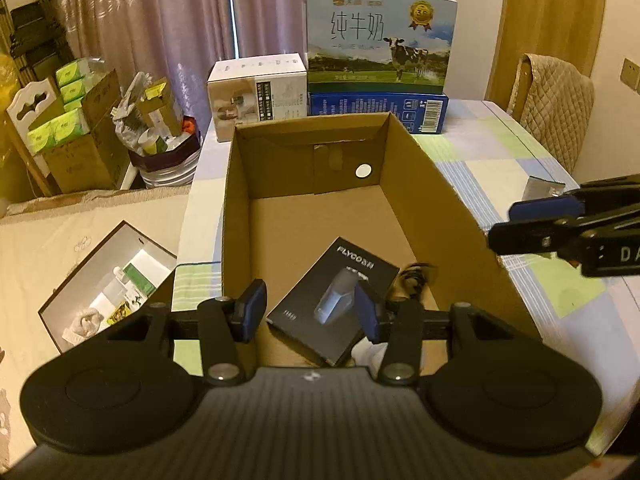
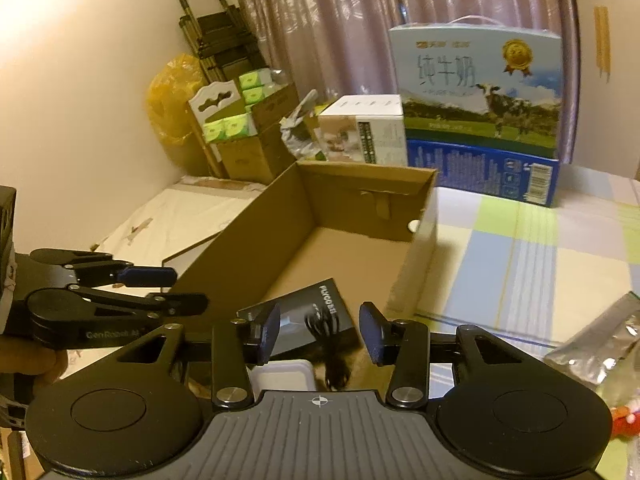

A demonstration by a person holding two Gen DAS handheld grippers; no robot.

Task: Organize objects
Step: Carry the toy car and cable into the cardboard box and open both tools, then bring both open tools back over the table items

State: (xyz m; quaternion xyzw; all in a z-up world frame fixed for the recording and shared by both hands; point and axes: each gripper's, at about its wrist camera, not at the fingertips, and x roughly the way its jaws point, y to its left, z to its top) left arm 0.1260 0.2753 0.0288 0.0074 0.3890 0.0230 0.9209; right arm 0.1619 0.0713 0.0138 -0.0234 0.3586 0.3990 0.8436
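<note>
Both views are rather dim and have a warm yellow tint. The fisheye lens bends straight lines near the edges, and the corners are black. The curtain (image 1: 160, 20) glows softly with light from behind. The milk carton (image 2: 480, 80) looks slightly blurred in the right wrist view.

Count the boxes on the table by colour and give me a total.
Brown open cardboard box: 1
Black flat product box, inside the brown one: 1
White carton: 1
Pale blue milk carton with cow picture: 1
Dark blue box beneath it: 1
Total: 5
</note>
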